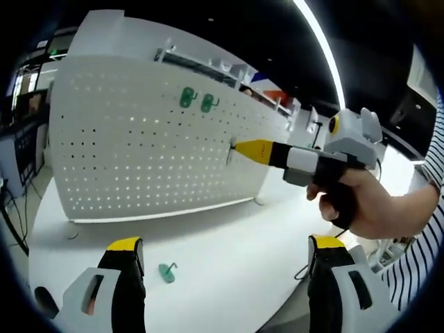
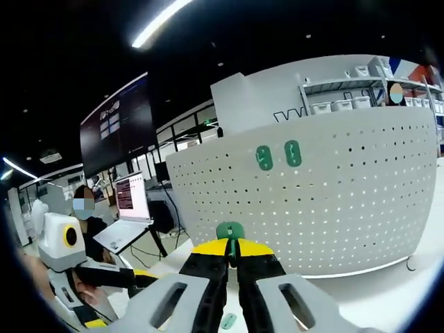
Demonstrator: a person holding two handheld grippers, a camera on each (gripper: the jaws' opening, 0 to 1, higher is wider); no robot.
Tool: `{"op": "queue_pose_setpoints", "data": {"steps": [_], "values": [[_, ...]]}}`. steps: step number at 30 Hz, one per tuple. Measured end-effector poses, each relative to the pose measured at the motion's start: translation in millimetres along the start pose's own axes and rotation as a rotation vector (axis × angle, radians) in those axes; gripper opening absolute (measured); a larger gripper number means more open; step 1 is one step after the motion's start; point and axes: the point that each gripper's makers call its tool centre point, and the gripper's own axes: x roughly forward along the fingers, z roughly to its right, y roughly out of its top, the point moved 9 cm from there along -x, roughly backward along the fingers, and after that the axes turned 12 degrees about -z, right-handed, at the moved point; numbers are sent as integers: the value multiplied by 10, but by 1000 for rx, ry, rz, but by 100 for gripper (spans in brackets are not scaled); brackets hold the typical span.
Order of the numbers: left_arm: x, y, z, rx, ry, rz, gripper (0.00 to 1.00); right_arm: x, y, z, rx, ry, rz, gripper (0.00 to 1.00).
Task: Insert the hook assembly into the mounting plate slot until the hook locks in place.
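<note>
Yellow-tipped jaws of the left gripper [image 1: 222, 253] stood wide apart above the white table [image 1: 229, 257], holding nothing, with one green hook [image 1: 167, 272] lying loose on the tabletop between them. Beyond it, the right gripper [image 1: 239, 148], held in a person's hand [image 1: 368, 205], pressed its closed tips against the white pegboard [image 1: 152, 139]. Seen from the right gripper view, those jaws [image 2: 232, 251] were clamped narrow on a green hook assembly [image 2: 229, 232] just in front of the board, where two more green hooks [image 2: 277, 155] already hung side by side near the top.
</note>
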Motion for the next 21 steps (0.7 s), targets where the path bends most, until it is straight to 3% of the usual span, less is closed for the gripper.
{"op": "queue_pose_setpoints", "data": {"steps": [21], "values": [[35, -61, -73, -27, 10, -26, 100, 158, 130, 314, 12, -97, 47, 0]]}}
